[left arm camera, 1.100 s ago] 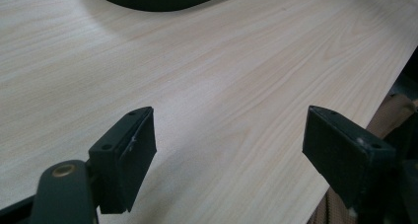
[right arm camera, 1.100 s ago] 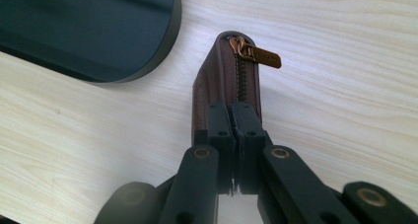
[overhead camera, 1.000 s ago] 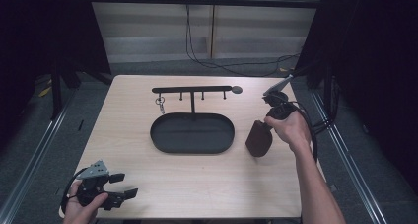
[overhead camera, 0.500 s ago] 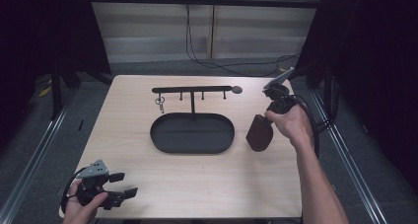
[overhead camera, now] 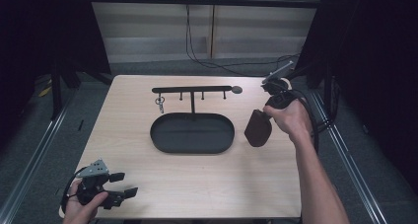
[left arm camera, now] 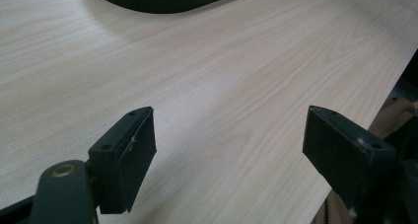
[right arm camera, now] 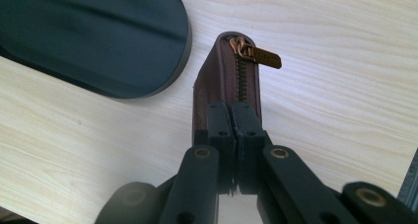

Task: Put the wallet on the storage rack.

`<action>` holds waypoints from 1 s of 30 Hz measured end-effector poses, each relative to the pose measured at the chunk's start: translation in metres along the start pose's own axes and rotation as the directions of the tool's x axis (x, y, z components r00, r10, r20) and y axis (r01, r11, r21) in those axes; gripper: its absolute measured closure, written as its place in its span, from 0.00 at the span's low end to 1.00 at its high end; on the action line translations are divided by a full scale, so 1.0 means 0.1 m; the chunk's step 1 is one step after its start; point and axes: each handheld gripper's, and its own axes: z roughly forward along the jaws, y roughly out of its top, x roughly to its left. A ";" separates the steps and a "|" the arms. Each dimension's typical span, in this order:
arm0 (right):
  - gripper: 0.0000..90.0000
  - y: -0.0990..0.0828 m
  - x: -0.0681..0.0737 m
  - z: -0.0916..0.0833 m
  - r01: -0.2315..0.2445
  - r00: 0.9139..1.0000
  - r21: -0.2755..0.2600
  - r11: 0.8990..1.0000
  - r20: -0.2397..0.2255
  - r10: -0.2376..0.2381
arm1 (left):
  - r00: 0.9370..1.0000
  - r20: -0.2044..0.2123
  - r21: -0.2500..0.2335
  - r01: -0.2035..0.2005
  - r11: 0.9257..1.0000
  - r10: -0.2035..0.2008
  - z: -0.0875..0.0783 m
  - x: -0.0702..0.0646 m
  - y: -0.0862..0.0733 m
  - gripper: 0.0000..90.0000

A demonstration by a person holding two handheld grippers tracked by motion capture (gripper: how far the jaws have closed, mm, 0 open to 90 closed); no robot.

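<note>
A dark brown zip wallet (overhead camera: 258,130) hangs from my right gripper (overhead camera: 264,114), just right of the black oval tray (overhead camera: 192,133). In the right gripper view the jaws are pressed together on the wallet's zipped edge (right arm camera: 227,76), and the brass zip pull (right arm camera: 261,56) points away; my right gripper (right arm camera: 231,110) is shut on it. The wallet looks lifted slightly off the wooden table. My left gripper (overhead camera: 125,183) rests at the near left corner, held by a hand. In the left gripper view my left gripper (left arm camera: 229,150) stands open with bare wood between its jaws.
A black hook rail (overhead camera: 192,90) on a post stands behind the tray, with a key ring (overhead camera: 160,103) hanging from its left hook. The tray's rim (right arm camera: 183,46) lies close to the wallet's left. Cables trail off the table's right edge (overhead camera: 315,135).
My right hand has raised the wallet a little, still beside the tray. The left gripper has stayed where it was.
</note>
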 end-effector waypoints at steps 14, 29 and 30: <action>0.98 0.13 0.22 -0.13 0.034 0.999 -0.043 0.999 0.004 -0.034 | 1.000 0.004 0.001 -0.007 1.000 0.007 0.00 -0.02 0.00 0.22; 0.99 0.28 0.50 0.00 0.062 0.996 -0.079 0.995 -0.063 -0.067 | 1.000 0.001 -0.003 -0.003 1.000 0.003 -0.02 -0.01 0.00 0.23; 0.99 0.29 0.51 0.00 0.063 0.995 -0.088 0.994 -0.067 -0.069 | 1.000 0.001 -0.003 -0.004 1.000 0.004 -0.02 -0.01 0.00 0.23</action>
